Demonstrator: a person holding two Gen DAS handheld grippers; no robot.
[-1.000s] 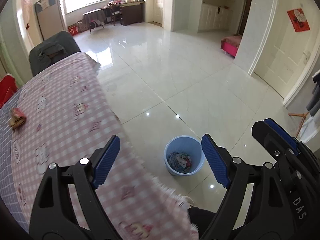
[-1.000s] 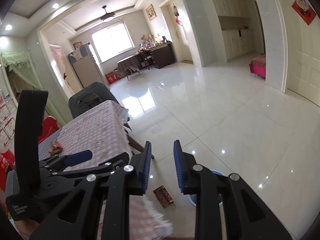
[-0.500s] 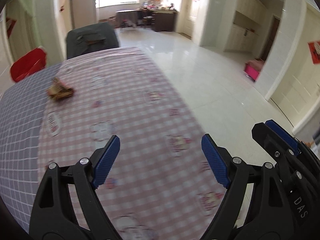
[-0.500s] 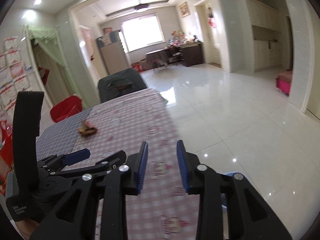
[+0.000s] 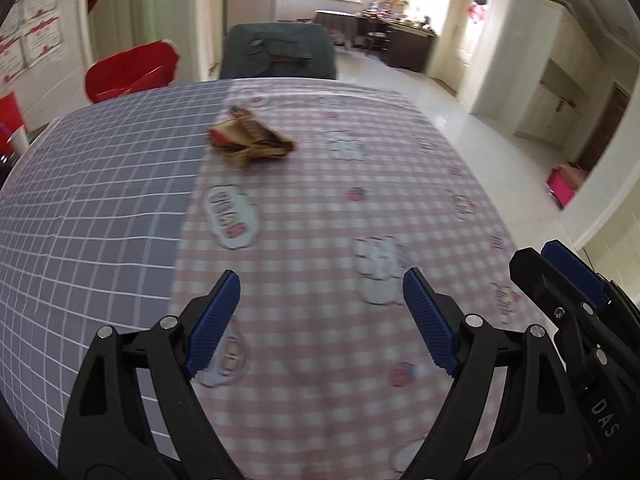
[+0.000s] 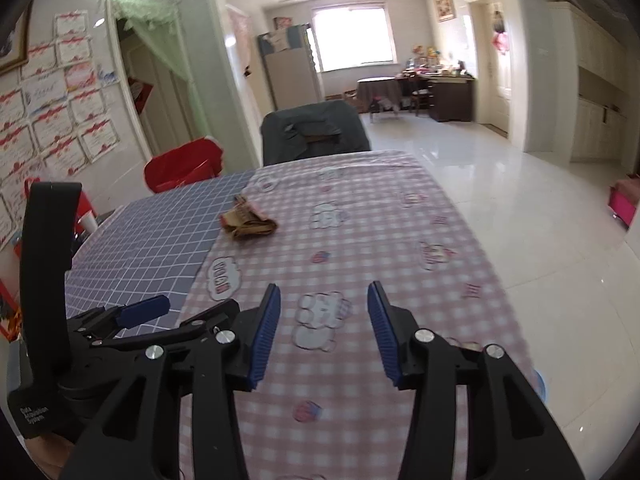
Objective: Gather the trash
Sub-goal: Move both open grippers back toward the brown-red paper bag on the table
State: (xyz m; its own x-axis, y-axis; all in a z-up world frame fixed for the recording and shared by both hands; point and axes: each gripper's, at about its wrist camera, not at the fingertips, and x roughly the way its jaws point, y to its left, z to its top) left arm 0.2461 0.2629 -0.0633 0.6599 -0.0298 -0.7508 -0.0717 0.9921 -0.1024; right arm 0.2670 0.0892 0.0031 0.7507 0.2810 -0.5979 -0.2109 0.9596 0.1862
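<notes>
Both wrist cameras look forward along their tongs, tilted down over the worktop (image 5: 320, 208), from its near end. The left view sits lower and closer; the right view sits higher and sees more of the room. Shared: crumpled wrapper (image 5: 250, 140) (image 6: 249, 222), grey chair (image 5: 280, 52) (image 6: 316, 132).

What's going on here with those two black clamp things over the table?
A person is clearing trash with a two-finger gripper in each hand. Both the left gripper and the right gripper are empty above the checked tablecloth; the right one's jaws have just been opening. One crumpled brown wrapper lies further along the table, on the seam between the blue and pink cloth, not yet touched. It looks like the next pickup.
</notes>
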